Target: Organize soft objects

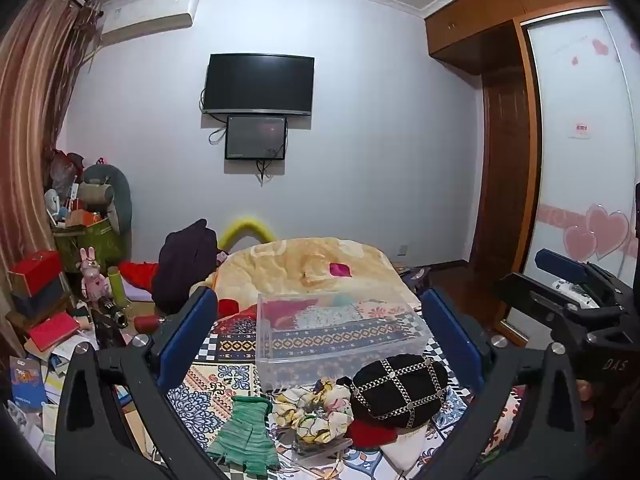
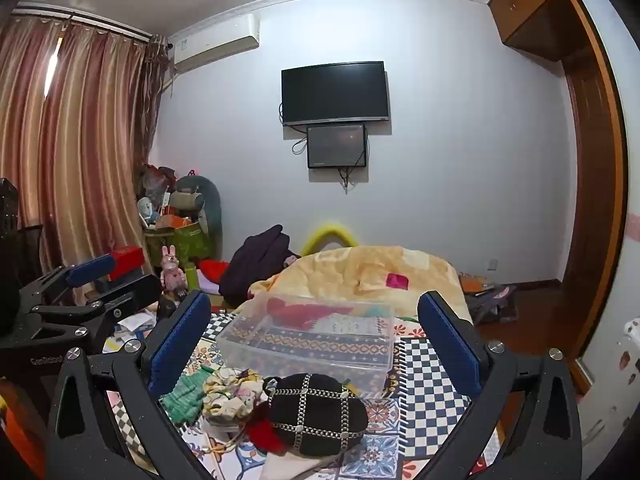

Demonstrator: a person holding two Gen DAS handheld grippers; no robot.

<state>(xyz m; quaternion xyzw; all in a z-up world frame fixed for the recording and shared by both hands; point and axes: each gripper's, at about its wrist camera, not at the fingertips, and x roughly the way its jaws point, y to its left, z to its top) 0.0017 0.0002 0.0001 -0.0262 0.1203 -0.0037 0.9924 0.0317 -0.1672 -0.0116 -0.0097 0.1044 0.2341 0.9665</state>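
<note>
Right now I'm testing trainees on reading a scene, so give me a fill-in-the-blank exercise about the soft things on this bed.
1. The clear plastic bin holds ____ soft objects so far.
2. The black hat is crossed by silver ____.
3. The knitted glove is ____ in colour.
4. The fingers of the left gripper stand ____.

Missing words: no; chains; green; open
</note>
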